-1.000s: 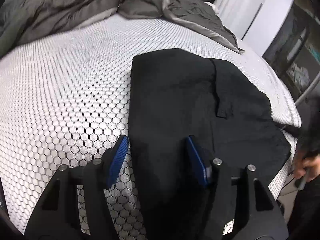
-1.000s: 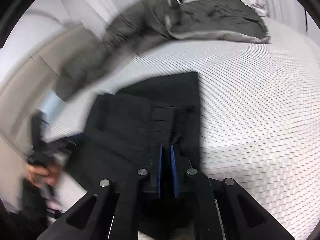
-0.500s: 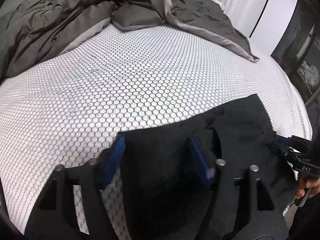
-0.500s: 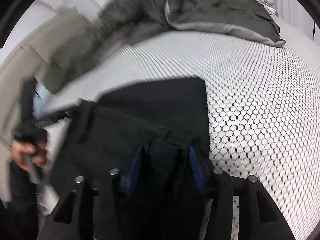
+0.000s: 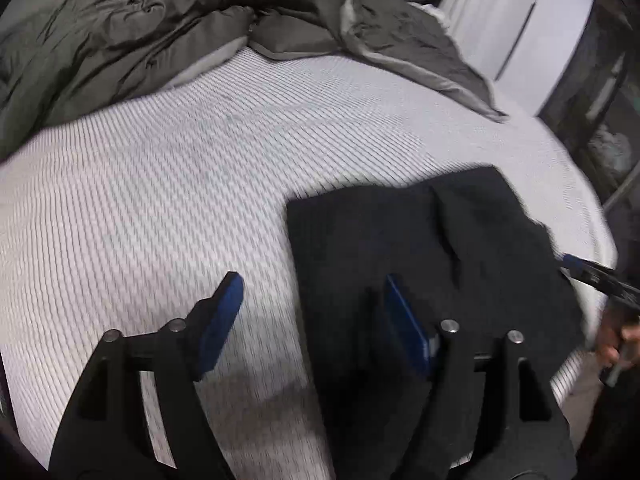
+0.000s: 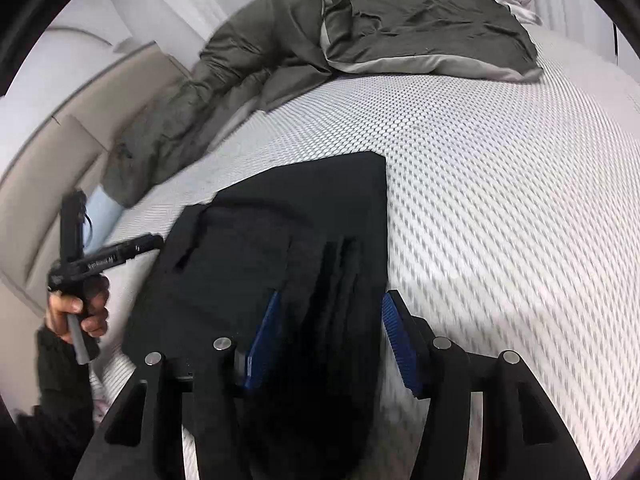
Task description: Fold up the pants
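Nearest me, my left gripper (image 5: 310, 320) has its jaws spread wide, one blue pad over bare mattress (image 5: 160, 200), the other over the black pants (image 5: 420, 248). My right gripper (image 6: 328, 336) is also parted, straddling the stacked folds at the bundle's near end, clamping nothing. The pants lie folded flat by the mattress's near edge. They look soft, light and limp, so I'd pinch through all layers at a folded edge. Beyond, a grey duvet (image 6: 420, 28) is heaped along the far edge.
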The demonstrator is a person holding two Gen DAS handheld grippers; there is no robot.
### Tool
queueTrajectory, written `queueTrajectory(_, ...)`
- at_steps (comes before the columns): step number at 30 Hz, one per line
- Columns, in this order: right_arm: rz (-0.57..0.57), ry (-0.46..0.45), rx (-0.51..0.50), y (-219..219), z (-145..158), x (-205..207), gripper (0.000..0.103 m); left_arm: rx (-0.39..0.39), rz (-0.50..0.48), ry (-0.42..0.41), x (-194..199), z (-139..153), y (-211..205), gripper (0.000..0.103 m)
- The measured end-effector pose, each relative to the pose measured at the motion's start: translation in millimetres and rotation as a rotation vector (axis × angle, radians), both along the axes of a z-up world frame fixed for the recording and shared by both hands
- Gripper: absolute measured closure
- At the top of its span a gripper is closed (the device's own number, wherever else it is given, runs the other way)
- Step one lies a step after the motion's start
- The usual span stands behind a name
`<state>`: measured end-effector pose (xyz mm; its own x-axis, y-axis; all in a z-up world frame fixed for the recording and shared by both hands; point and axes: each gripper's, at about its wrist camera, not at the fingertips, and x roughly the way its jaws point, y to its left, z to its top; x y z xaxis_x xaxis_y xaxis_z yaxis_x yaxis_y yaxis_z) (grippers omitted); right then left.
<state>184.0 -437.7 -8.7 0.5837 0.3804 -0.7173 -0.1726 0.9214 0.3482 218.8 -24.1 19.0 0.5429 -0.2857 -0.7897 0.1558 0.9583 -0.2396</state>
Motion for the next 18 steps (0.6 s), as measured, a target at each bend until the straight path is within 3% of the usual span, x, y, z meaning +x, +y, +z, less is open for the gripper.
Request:
queueTrajectory(2,0.007,0.043,0.043,-3.5,-10.6,-8.6,0.042,-0.014,0.001,0.016,-20.2,-14.3,-1.8,0.028)
queueTrajectory(4,0.022,0.097,0.094,1.8,-30.9,-4.4,0.042,-0.002,0.002,0.026,-33.7,-33.8,-5.8,0.042)
queueTrajectory(5,0.011,0.109,0.094,4.6,-37.0,-4.6,0.054,-0.029,0.013,0.029,-37.1,-38.7,-5.0,0.044)
queueTrajectory(6,0.011,0.106,0.08,9.9,-38.2,-6.7,0.074,-0.049,0.018,0.025,-41.8,-37.0,-3.1,0.057)
queueTrajectory(7,0.011,0.09,0.058,15.0,-35.3,-14.7,0.085,-0.057,0.009,0.025,-46.5,-32.4,-2.3,0.075)
queueTrajectory(8,0.003,0.061,0.03,18.9,-28.0,-21.9,0.091,-0.038,0.012,0.019,-52.5,-25.7,-1.4,0.076)
queueTrajectory(10,0.007,0.019,0.01,20.5,-13.4,-42.1,0.091,0.014,0.015,-0.005,-64.4,-18.0,0.4,0.075)
queueTrajectory(13,-0.008,0.061,-0.054,23.7,-29.5,-50.7,0.084,0.074,0.001,0.015,-69.0,-31.5,-5.0,0.073)
queueTrajectory(15,-0.018,0.061,0.002,19.1,-41.4,-53.0,0.082,0.075,0.022,0.006,-74.4,-27.7,-3.9,0.073)
queueTrajectory(17,-0.034,0.063,0.076,10.4,-33.4,-61.1,0.074,0.063,0.016,0.009,-85.6,-19.7,-2.0,0.071)
queueTrajectory(18,-0.036,0.058,0.095,6.2,-29.9,-66.0,0.061,0.047,0.01,0.005,-91.0,-17.4,0.2,0.065)
